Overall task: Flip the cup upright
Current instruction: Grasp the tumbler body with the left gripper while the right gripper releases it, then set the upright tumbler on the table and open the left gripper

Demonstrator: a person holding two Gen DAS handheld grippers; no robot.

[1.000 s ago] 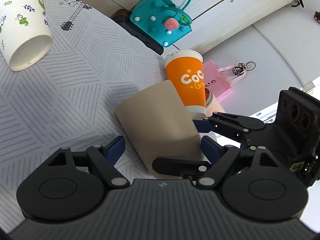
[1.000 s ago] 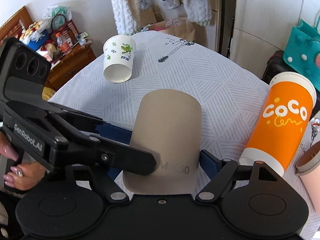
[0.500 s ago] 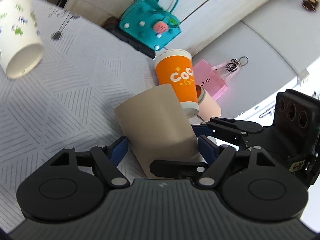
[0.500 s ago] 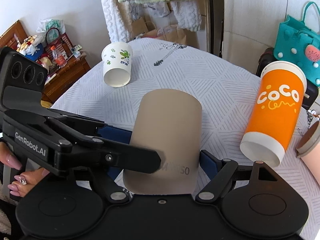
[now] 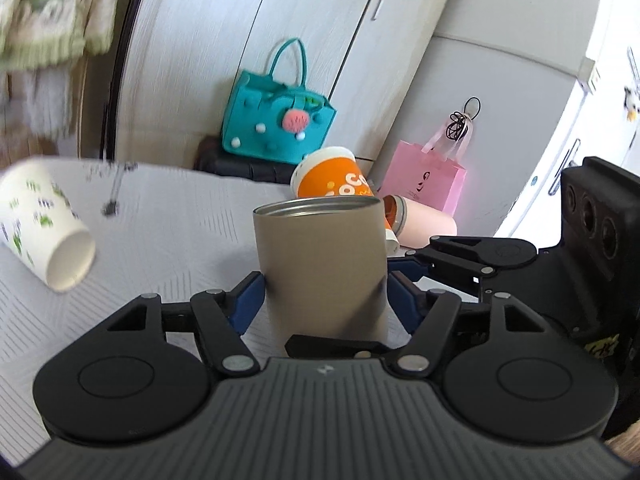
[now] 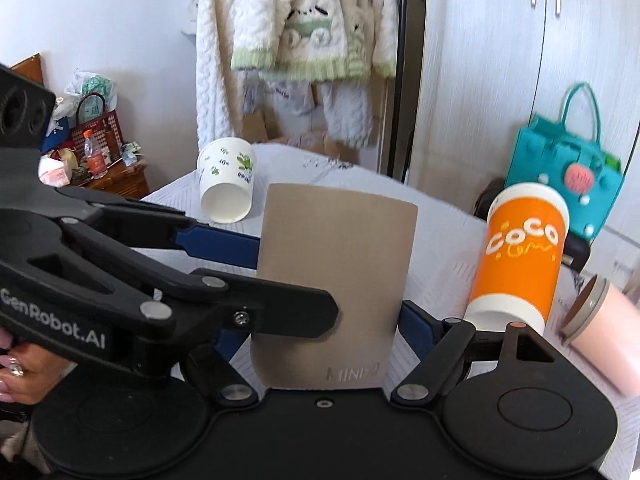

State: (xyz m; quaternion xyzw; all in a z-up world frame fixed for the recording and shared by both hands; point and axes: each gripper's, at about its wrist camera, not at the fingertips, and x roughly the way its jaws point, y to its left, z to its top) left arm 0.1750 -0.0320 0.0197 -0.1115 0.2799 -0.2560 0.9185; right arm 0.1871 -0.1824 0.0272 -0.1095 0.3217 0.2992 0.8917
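Note:
A tan metal cup (image 5: 320, 264) stands nearly upright between both grippers, its open steel rim at the top. My left gripper (image 5: 324, 296) is shut on the tan cup, blue pads pressing its two sides. My right gripper (image 6: 328, 320) is shut on the same cup (image 6: 332, 280) from another side, low on its body. In the right wrist view one left finger (image 6: 224, 240) crosses in front of the cup. The cup's base is hidden behind the gripper bodies.
On the patterned tablecloth (image 5: 168, 216) a white leaf-print paper cup (image 5: 44, 232) lies on its side at left. An orange "coco" cup (image 6: 520, 256) and a pink cup (image 6: 600, 332) lie at right. A teal bag (image 5: 276, 124) and a pink bag (image 5: 428, 176) stand beyond the table.
Both grippers have tilted the tan cup from lying flat on the cloth to nearly upright, so its open rim now faces up. Both views swung up toward the wardrobe.

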